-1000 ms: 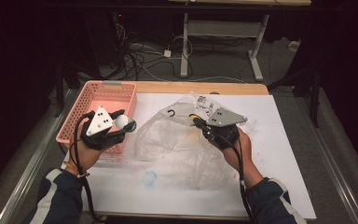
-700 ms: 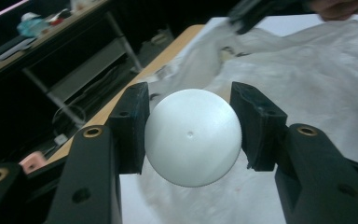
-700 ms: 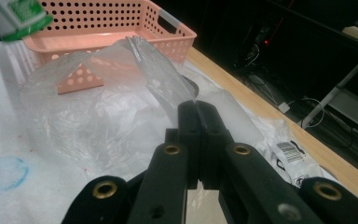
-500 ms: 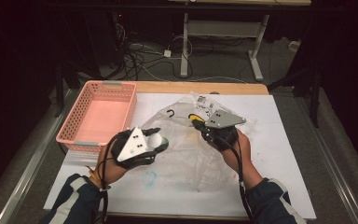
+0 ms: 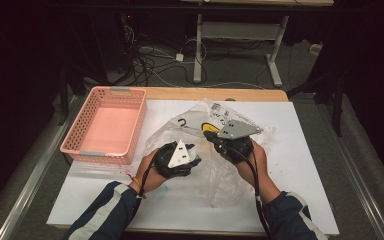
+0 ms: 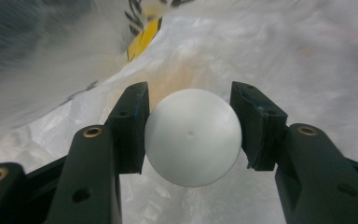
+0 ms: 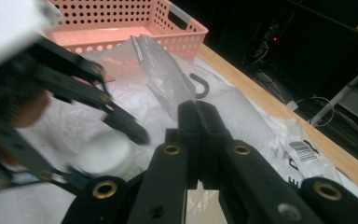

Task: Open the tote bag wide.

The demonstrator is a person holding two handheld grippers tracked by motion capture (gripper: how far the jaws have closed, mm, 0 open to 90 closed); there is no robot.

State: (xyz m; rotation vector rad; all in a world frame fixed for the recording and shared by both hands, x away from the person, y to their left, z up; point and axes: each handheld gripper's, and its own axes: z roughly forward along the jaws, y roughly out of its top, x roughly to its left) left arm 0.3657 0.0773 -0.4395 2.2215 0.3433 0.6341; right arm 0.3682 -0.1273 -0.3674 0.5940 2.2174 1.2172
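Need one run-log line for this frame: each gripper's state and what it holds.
left gripper: shut on white ball, at bag mouth | right gripper: shut on clear plastic bag, edge lifted | pink basket: beside bag

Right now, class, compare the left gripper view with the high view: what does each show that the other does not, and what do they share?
Left gripper view: the white ball clamped between the left gripper's two black pads, seen close, with a yellow print on the clear plastic bag behind it.

High view: the pink basket, empty, the white sheet on the table, both forearms, and the right gripper pinching the bag's edge.

Both: the bag, and the left gripper, which in the high view sits at the bag.
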